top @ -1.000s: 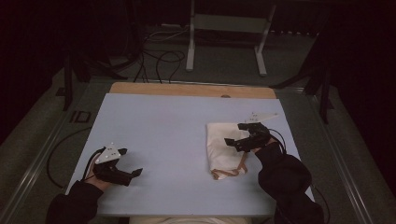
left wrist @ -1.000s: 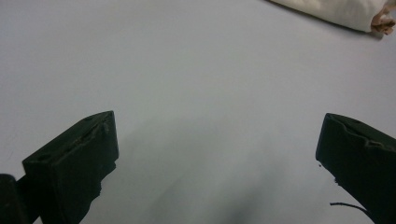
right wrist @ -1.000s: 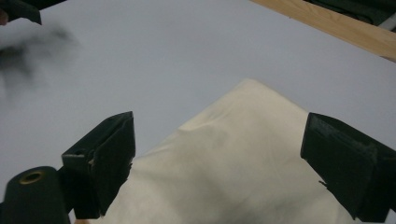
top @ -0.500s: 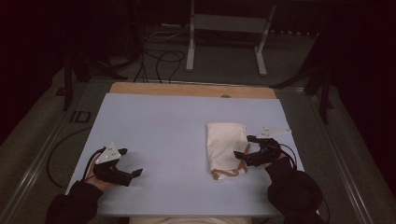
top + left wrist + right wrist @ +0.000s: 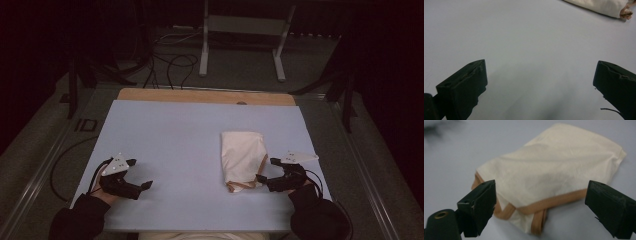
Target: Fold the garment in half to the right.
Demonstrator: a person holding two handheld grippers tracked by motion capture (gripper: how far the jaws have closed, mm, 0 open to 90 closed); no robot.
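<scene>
With the right tool (image 5: pixel 540 202) spread wide just beside the folded cream cloth (image 5: pixel 243 154) on the surface (image 5: pixel 170 135), aim for that orange-trimmed edge; left tool (image 5: pixel 540 82) waits apart, jaws wide.

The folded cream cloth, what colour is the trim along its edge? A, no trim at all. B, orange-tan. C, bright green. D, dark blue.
B: in the right gripper view the folded cream cloth has an orange-tan band along its near edge, just ahead of the right gripper and its open jaws.
</scene>
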